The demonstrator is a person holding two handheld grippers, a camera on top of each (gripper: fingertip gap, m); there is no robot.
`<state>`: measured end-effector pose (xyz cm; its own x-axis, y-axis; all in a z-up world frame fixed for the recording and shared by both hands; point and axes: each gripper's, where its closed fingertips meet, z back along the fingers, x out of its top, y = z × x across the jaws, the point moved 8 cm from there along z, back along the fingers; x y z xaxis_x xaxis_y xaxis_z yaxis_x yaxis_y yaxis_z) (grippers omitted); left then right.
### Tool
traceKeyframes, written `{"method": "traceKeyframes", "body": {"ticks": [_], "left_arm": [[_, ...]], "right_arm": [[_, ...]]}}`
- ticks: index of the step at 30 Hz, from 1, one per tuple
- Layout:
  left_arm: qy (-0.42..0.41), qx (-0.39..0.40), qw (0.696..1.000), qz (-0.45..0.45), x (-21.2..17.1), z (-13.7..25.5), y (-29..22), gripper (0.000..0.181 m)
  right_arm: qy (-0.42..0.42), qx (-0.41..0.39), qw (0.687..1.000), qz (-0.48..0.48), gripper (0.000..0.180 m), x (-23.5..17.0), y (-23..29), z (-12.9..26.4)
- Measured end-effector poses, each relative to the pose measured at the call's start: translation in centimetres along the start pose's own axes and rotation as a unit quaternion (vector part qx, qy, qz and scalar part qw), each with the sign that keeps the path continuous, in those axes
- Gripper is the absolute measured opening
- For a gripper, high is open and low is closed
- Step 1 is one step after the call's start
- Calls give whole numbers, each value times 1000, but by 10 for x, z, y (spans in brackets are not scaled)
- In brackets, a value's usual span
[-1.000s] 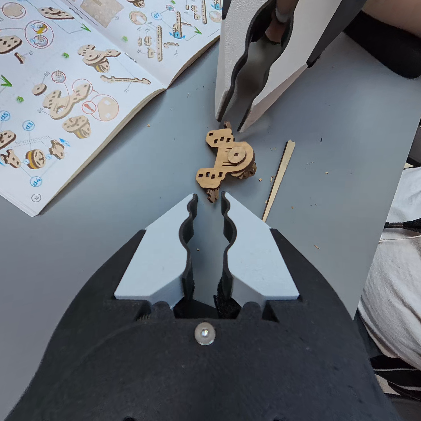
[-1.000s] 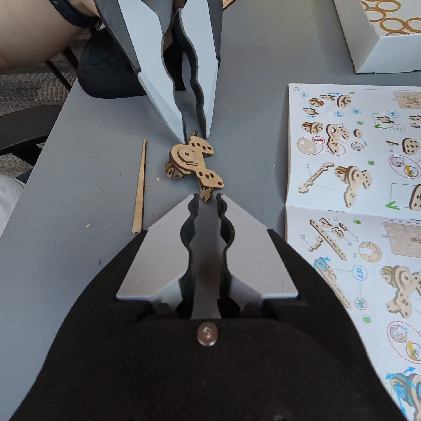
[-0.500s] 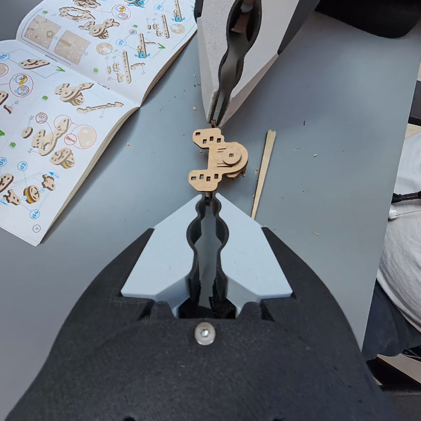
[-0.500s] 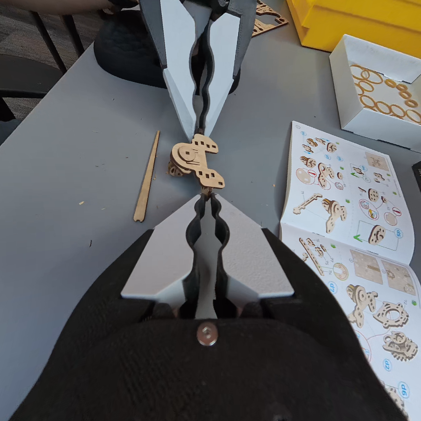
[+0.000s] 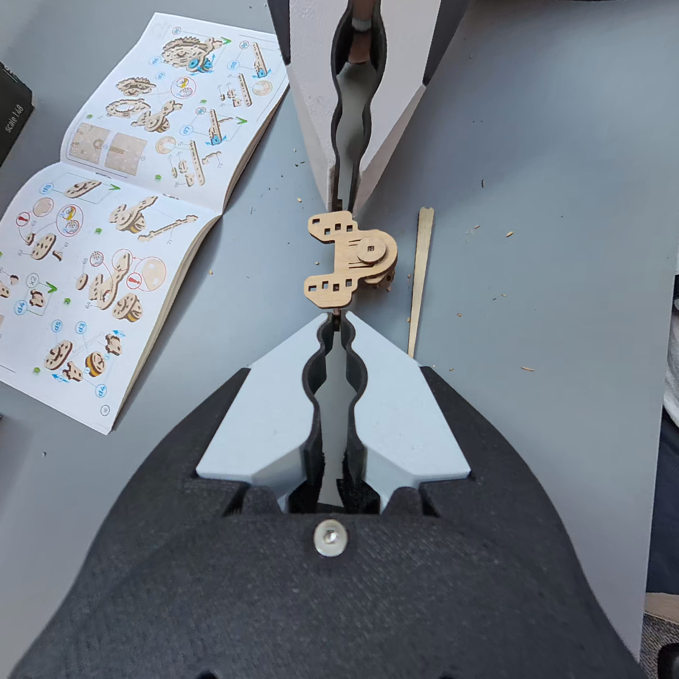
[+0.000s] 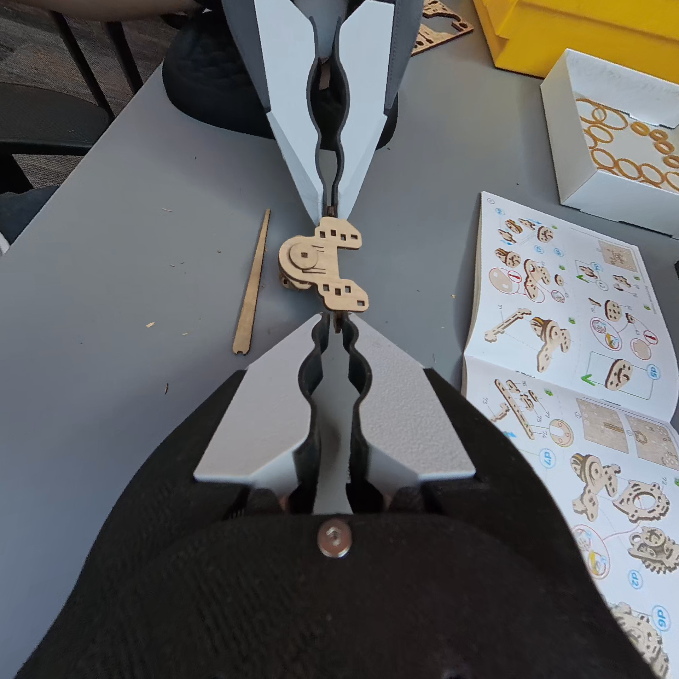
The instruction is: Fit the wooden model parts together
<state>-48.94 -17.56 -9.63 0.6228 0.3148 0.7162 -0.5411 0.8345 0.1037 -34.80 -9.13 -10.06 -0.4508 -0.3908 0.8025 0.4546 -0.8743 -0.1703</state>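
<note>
The wooden model (image 5: 347, 259) is held between the two grippers over the grey bench (image 5: 551, 147), pinched at opposite ends. The left gripper (image 5: 335, 323) has its fingers clenched on a small dark tab at the model's near end; the right gripper (image 6: 336, 325) is likewise clenched on the tab at the other end. In each wrist view the other gripper comes in from the top, tip to tip with the view's own, with the model bridging them. Whether the model touches the bench or hangs just above it cannot be told.

The model is a flat C-shaped plate with square holes in both lobes and a round disc stacked on its middle; a toothed piece shows under the disc side.

On the disc side a thin wooden stick (image 5: 420, 279) lies on the bench just beside the model, roughly parallel to the line of the grippers and apart from it. Beyond the stick the bench is bare but for wood crumbs, up to its edge (image 5: 668, 330).

On the open side of the C, an open booklet (image 5: 121, 220) lies near, its nearest corner a little way from the model. In the right wrist view a white box (image 6: 573, 172) of wooden rings and a yellow bin (image 6: 573, 33) stand farther off beyond the booklet, well apart from the grippers.
</note>
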Motion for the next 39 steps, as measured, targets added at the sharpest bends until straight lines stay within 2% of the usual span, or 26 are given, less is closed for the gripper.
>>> {"method": "traceKeyframes", "body": {"ticks": [9,12,17,24,30,34,39], "left_arm": [[-6,-10,1000,3,0,-1,3,1],[-8,-10,1000,1,0,0,2,1],[-15,-4,1000,14,0,1,4,2],[-35,-7,993,109,-7,15,6,28],[-81,-15,965,247,-12,25,1,33],[-111,-8,946,306,-14,29,0,35],[-184,-56,916,351,-8,36,4,44]], "right_arm": [[7,13,998,-59,9,-6,-3,1],[10,4,998,-59,3,-6,-4,1],[2,0,998,-57,3,-3,-3,3],[-2,-26,998,-52,2,0,-4,6],[-5,-51,998,-30,2,5,-3,8],[-20,-70,997,18,2,10,1,11],[-51,-126,985,111,2,23,8,20]]}}
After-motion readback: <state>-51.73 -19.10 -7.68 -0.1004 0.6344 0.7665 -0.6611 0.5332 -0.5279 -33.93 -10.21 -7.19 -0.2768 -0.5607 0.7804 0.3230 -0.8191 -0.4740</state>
